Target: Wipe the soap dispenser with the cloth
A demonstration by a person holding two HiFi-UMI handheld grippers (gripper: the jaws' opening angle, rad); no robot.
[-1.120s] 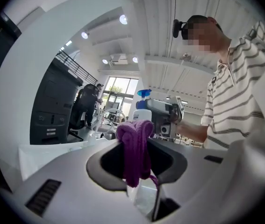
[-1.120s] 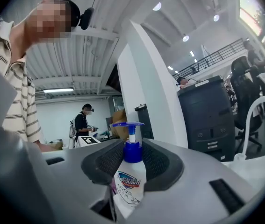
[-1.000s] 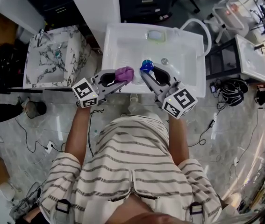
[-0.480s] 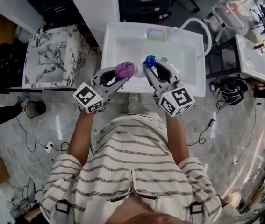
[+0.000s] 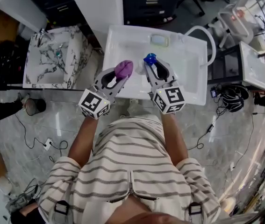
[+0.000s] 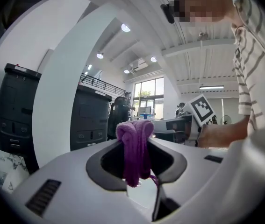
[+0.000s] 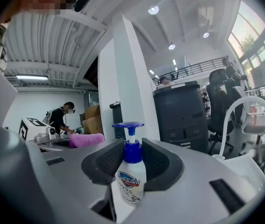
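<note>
Jaws on the right gripper [image 7: 131, 160] are clenched around the blue collar of the soap dispenser [image 7: 131, 178]. The bottle stands upright between the pads, long axis vertical, pump head on top and label facing back toward the camera. Which way the nozzle aims is hard to call from here. Over on the left gripper [image 6: 137, 155], the jaws are pinched on a purple cloth [image 6: 134, 141], a bunched wad poking past the tips with its tail hanging down between them. Now the key relation: seen from the right gripper's jaws, the cloth sits just off to their left, near the pump's height, close but apart, with a sliver of white sink [image 5: 188, 64] showing between the two from above. Both tools point forward over that basin, roughly side by side, so the likely next move is a short sideways closing, cloth to bottle wall, then strokes along the upright body.
</note>
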